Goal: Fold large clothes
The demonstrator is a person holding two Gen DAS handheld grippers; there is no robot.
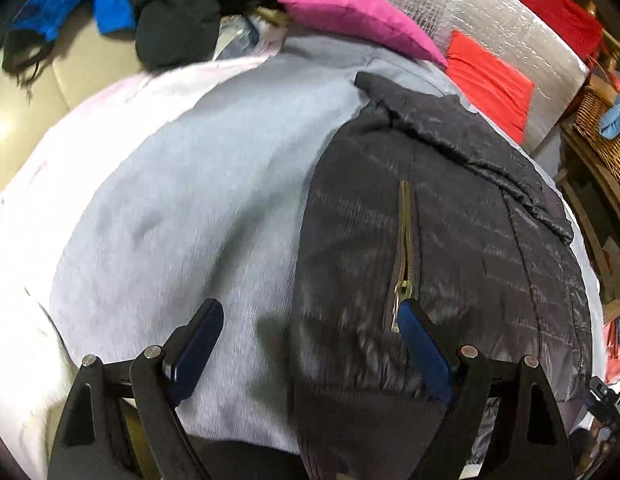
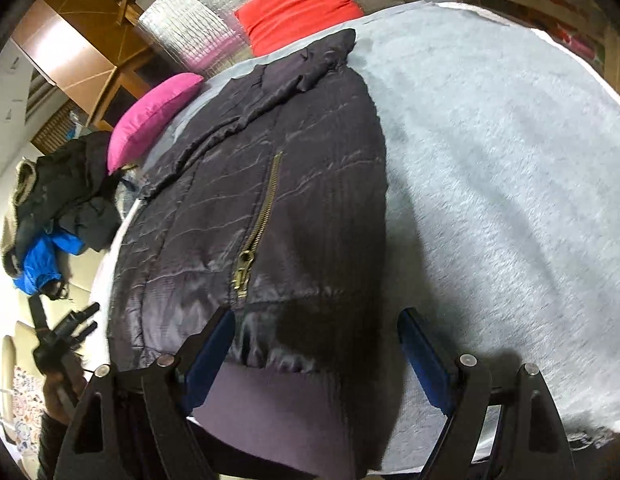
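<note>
Item: dark quilted jacket (image 1: 449,216), laid flat on a grey fleece (image 2: 509,160) over the bed, already narrowed to a long panel; ribbed hem nearest the grippers, collar at the far end by the pink cushion (image 1: 361,16).

Left gripper (image 1: 310,340): spread wide, nothing held, poised above the jacket's left edge.

Right gripper (image 2: 315,344): likewise spread, empty, poised over the hem.

Hazards, as judged:
- The fleece may be pinched together with the jacket and dragged up.
- The slick shell may slip from the pads, so the fold is undone.
- The brass zip (image 2: 258,216) may be snagged by a finger.
</note>
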